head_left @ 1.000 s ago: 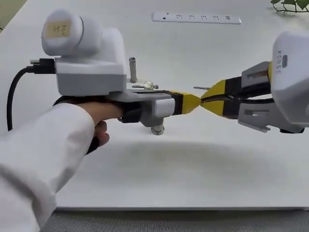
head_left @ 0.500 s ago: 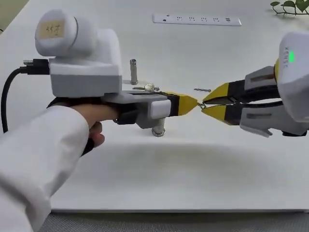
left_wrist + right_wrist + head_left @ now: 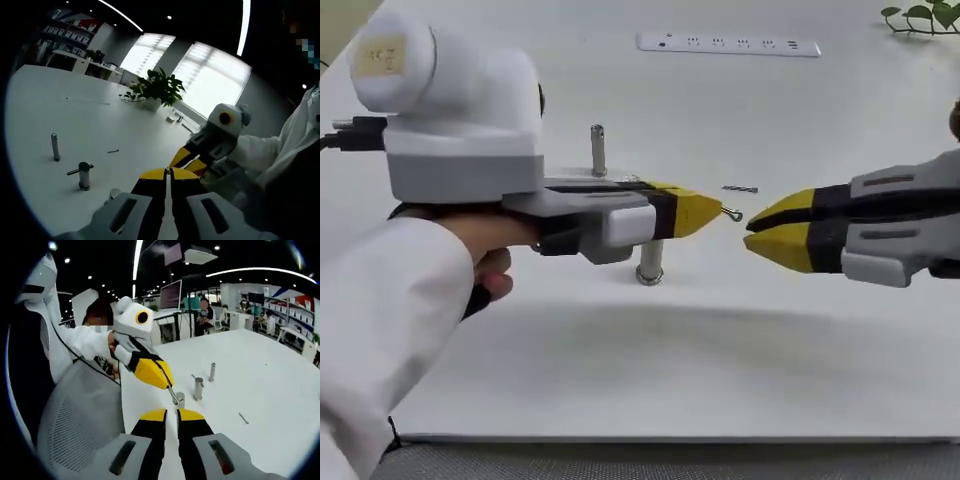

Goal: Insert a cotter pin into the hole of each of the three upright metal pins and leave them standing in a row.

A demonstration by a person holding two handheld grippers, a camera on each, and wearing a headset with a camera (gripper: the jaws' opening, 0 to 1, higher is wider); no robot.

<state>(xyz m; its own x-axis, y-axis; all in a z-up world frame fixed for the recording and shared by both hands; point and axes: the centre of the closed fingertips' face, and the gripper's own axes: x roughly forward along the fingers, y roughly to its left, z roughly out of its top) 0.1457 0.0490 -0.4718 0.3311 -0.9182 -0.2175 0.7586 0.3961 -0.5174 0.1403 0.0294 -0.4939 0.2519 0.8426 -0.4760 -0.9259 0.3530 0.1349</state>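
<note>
- Head view: shows the left gripper (image 3: 718,211) reaching in from the left in a white-sleeved hand (image 3: 480,242). Its jaws are pressed together on the held cotter pin (image 3: 730,213), whose looped end pokes out past the yellow tips.
- Places the right gripper (image 3: 750,231) opposite, tip facing tip, just apart from that pin. Its jaws are parted by a thin slit, with nothing between them.
- Shows the white table (image 3: 720,340) beneath. The far upright pin (image 3: 597,150) stands behind the left gripper and the near upright pin (image 3: 649,265) stands under it. A loose cotter pin (image 3: 740,188) lies flat beyond the two tips.
- Adds a power strip (image 3: 728,43) near the far edge and plant (image 3: 920,12) leaves at the top right corner.
- Left gripper view: looks along that gripper's own jaws, almost touching; cannot make out the held cotter pin here. Has the right gripper just ahead, to the right.
- Sets the three upright pins in a row at lower left. The far one is bare. The middle upright pin (image 3: 84,175) carries an inserted cotter pin (image 3: 73,172) sticking out sideways. The near one is half hidden behind the jaw.
- Right gripper view: looks along that gripper's own jaws, a narrow gap apart and empty. Shows the left gripper slanting down from the upper left, with the held cotter pin hanging from its tip above the near upright pin.
- Runs the row of upright pins away to the right, with the loose cotter pin lying well apart from it.
</note>
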